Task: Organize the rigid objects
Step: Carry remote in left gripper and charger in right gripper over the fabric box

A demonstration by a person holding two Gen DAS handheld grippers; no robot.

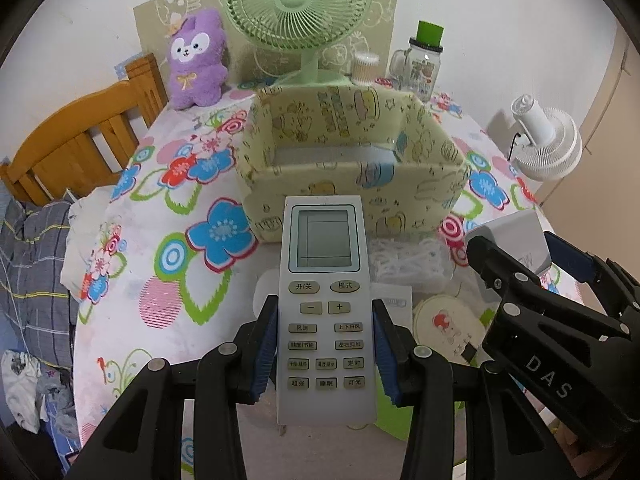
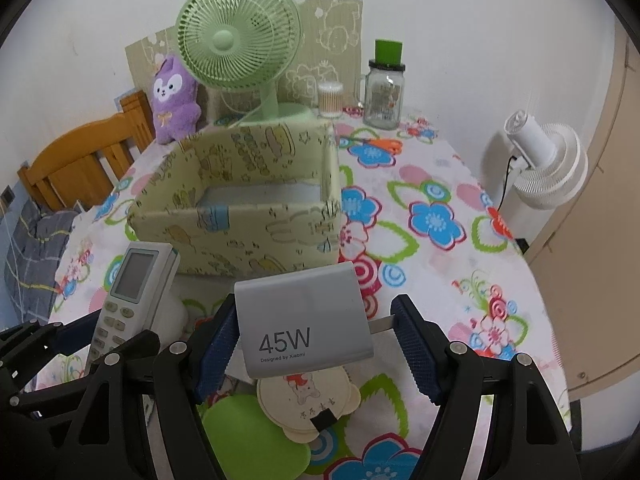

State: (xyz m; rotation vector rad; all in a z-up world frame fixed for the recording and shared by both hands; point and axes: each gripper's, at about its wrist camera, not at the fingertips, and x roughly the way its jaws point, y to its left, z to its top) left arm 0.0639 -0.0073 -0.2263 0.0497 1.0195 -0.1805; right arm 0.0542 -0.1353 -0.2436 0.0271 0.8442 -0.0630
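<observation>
Table (image 1: pixel 132 248), one: round-edged top under a glossy cloth printed with blue, red and pink flowers; it bears everything below.

Storage box (image 1: pixel 352 184), one: square, open-topped, soft-walled fabric in pale yellow with cartoon prints, pale lining at the bottom; it stands mid-table, just beyond both held items; nothing shows inside it.

Desk fan (image 1: pixel 298 4), one: green plastic, round ribbed grille on a curved stem; far side, behind the box.

Plush toy (image 1: pixel 196 60), one: purple, fluffy, long-eared; far left, beside the fan.

Glass jar (image 1: pixel 426 64), one: clear, handled, green cylindrical cap; far right.

Cotton-swab tub (image 1: pixel 364 68), one: small clear cylinder; between fan base and jar.

Remote control (image 1: pixel 326 304), one: long white plastic slab, grey screen, rows of rounded buttons; lifted off the cloth, near of the box, to the left of the charger.

Charger (image 2: pixel 304 320), one: smooth grey rounded block marked 45W, metal prong on its right side; off the table, near of the box.

Left gripper (image 1: pixel 326 352), one: black frame, blue ribbed pads; jaws narrowed onto the remote's two long edges, gripping it.

Right gripper (image 2: pixel 316 348), one: same build; jaws roughly half spread, left pad on the charger's side, right pad meeting the prong, charger held.
</observation>
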